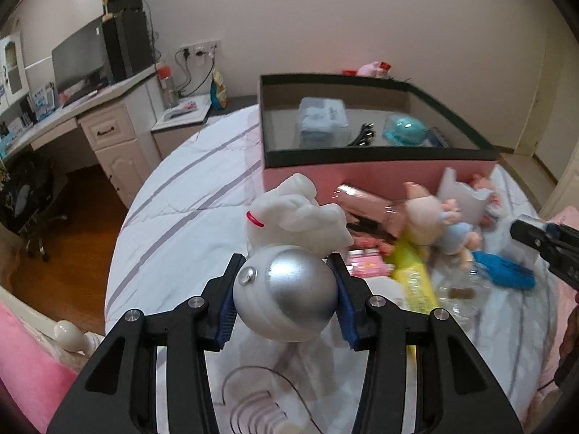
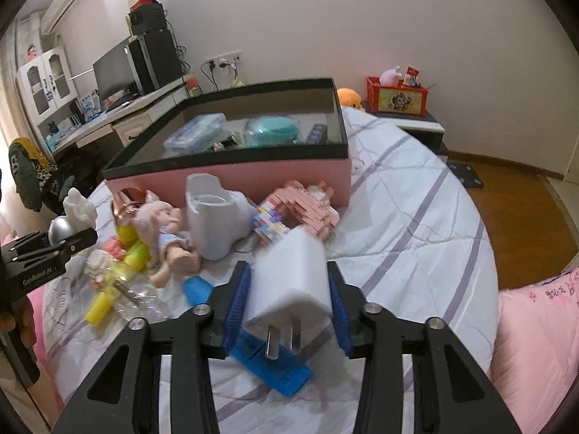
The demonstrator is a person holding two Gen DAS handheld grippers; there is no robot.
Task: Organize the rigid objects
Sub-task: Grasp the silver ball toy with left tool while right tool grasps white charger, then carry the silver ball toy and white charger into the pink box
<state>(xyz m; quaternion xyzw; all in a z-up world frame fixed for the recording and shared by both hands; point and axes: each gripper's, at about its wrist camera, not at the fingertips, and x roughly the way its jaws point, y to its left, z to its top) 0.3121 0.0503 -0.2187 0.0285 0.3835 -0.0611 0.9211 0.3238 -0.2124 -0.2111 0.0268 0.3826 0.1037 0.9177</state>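
Note:
My left gripper (image 1: 287, 289) is shut on a white astronaut figure with a silver helmet (image 1: 289, 282), held above the bed; it also shows in the right wrist view (image 2: 72, 217). My right gripper (image 2: 289, 303) is shut on a white plug charger (image 2: 293, 282), prongs pointing toward the camera. The pink storage box with a dark rim (image 1: 362, 173) (image 2: 231, 177) stands on the bed behind both and holds a clear case, a teal case and small items.
Loose items lie on the bed before the box: a doll (image 2: 166, 231), a white cup-shaped holder (image 2: 213, 217), a pink block model (image 2: 307, 206), yellow tubes (image 2: 119, 275), a blue object (image 2: 271, 365). A desk with monitor stands at left, a pink pillow at right.

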